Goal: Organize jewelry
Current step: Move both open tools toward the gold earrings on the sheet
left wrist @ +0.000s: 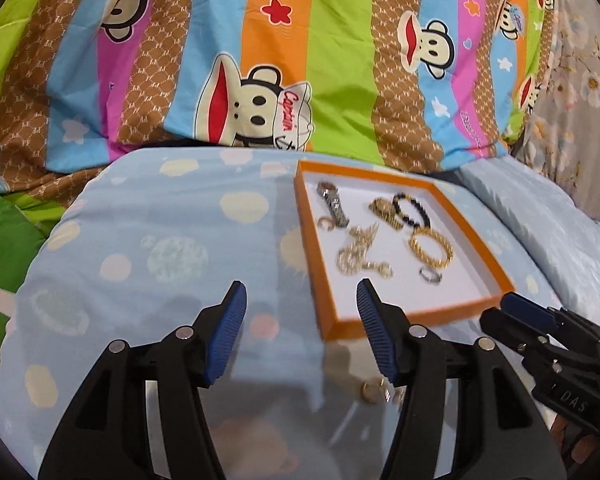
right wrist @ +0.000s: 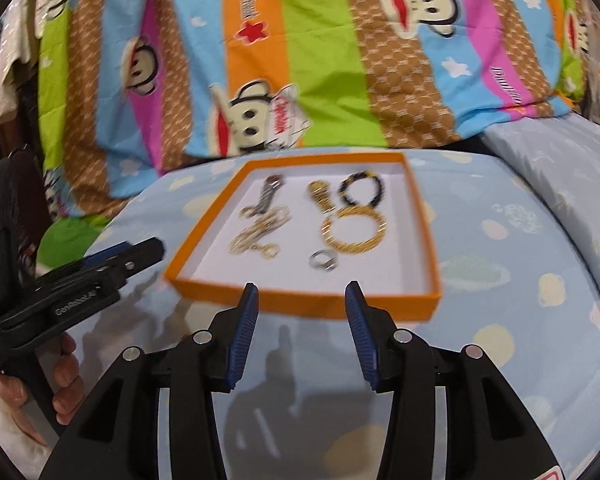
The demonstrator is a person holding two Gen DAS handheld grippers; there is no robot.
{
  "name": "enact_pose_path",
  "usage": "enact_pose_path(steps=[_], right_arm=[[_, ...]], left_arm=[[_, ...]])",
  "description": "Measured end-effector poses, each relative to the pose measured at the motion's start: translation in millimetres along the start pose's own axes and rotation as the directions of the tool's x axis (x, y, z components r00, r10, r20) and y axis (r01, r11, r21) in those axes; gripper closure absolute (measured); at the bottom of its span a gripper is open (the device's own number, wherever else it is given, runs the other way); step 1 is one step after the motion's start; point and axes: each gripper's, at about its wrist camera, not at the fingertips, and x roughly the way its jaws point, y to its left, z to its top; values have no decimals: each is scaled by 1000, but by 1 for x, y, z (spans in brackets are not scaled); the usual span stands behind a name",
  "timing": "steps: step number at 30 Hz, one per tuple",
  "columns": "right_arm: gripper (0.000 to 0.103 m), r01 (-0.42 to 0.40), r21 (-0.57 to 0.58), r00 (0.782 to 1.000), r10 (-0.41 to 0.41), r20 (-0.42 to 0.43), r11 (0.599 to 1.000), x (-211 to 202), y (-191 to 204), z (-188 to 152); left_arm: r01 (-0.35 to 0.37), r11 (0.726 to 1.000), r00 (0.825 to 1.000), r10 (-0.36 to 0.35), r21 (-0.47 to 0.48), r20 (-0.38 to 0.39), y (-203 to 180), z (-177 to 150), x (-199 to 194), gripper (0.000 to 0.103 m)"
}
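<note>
Orange tray [right wrist: 300,307] edge just ahead; both tongs [right wrist: 302,304] open, empty.

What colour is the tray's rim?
Orange rim, white inside; clearest in the right wrist view.

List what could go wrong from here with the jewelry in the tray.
1. The tray sits on a soft, rounded cushion; a nudge from the open right gripper could tip it.
2. The gold chain lies bunched against the watch, so it may snag.
3. A gold piece lies outside the tray and could be missed.
</note>
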Motion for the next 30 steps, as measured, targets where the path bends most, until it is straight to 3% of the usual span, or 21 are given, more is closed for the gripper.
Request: enact_pose_path(steps=[10, 18, 30], right_arm=[[61, -45, -95, 993, 34, -109, 994, 22, 40, -16], [72, -47, -103, 989, 33, -141, 994, 31, 46, -16], [73, -51, -104, 987, 34, -155, 993, 35, 48, -18]], left_arm=[[-25, 999, 996, 23, -20, -92, 12, -29, -13, 48], [-34, 999, 994, 34, 5, -102, 8, -32, -14, 48], [-37, 999, 994, 38, 9, -105, 7, -32, -13, 48]])
